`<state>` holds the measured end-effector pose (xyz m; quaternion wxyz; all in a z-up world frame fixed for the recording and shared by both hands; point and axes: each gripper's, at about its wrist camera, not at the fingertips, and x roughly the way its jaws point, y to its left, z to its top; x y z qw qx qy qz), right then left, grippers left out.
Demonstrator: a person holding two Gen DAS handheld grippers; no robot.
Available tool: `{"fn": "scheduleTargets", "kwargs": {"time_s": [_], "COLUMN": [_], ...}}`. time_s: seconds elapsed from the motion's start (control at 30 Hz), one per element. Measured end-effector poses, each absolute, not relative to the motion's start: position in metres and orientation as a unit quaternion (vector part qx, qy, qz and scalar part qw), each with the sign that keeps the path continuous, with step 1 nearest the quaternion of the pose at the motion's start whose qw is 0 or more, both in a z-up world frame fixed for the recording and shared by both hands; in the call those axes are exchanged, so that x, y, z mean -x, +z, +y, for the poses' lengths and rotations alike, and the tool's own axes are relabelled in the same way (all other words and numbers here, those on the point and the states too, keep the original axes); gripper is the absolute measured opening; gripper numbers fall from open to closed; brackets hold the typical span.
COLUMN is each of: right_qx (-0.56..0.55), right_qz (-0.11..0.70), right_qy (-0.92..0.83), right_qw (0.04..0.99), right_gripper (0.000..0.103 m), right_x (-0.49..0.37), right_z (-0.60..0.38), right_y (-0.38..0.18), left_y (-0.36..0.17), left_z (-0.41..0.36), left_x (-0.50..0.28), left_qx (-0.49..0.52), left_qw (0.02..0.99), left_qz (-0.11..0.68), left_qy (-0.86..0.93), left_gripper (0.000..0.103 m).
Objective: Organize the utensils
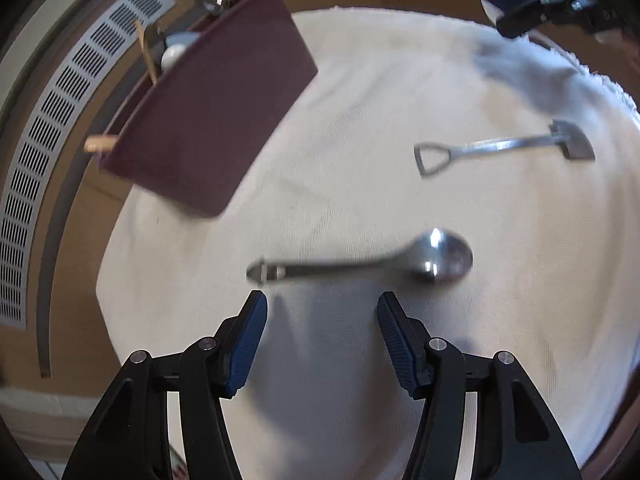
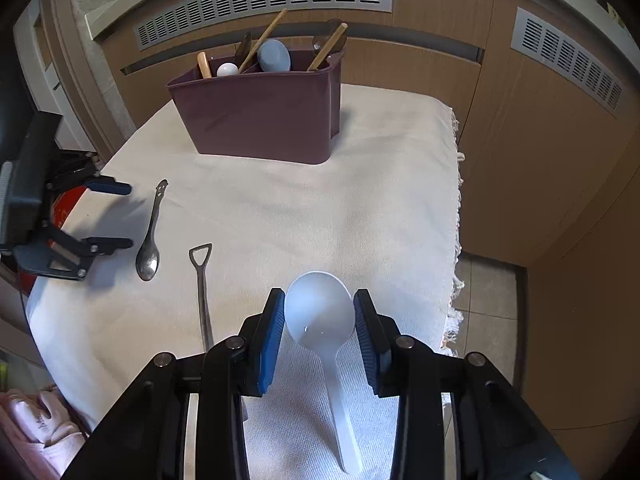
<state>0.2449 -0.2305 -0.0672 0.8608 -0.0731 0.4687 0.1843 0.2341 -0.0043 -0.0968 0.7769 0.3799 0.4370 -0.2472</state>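
While the right gripper clamps the white ladle, the metal spoon lies crosswise just ahead of the left gripper, whose jaws gape empty.

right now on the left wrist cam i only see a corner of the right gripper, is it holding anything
Observer: Yes. The right gripper is closed on the bowl of a white plastic spoon, whose handle points back toward the camera.
Operator: ok and whats in the caddy, i mostly get its side
Observer: In the maroon caddy, a pale blue spoon stands bowl-up near the middle, between wooden handles.
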Motion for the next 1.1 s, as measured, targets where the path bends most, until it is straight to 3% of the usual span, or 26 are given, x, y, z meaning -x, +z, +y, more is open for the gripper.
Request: {"fn": "scheduleTargets", "kwargs": {"time_s": [0.17,0.4,0.67,0.8,1.0,1.1], "right_qx": [0.058,0.047,0.083,0.093,0.081,0.081], "right_qz": [0.474,0.5,0.509,0.505,0.496,0.492], "right_qy": [0.183,0.19,0.187,0.196,0.202,0.206], "right_qw": [0.859,0.844,0.836,0.835,0.841,0.842], "right_gripper": [0.033,0.033,0.035,0.05,0.052,0.056], "right_x": [-0.246,-0.25,-0.248,-0.245,-0.236,-0.229], "right_z": [-0.234,-0.237,-0.234,-0.23,-0.233,-0.236], "right_y": [-0.069,-0.086,-0.101,-0.098,-0.089,-0.086], "left_y": [-0.098,-0.098,-0.096,-0.077,-0.076,-0.085], "left_z": [-0.029,-0.008,-0.018,-0.027,-0.04,-0.026], "left_x": [-0.272,-0.302,-0.236,-0.221,-0.266,-0.298], "left_qx": [-0.323,-0.162,-0.17,-0.158,-0.251,-0.218], "left_qw": [0.798,0.814,0.77,0.762,0.79,0.792], "left_qz": [0.439,0.494,0.522,0.511,0.456,0.474], "left_qy": [-0.256,-0.258,-0.326,-0.367,-0.323,-0.318], "left_gripper": [0.062,0.062,0.065,0.065,0.065,0.065]}}
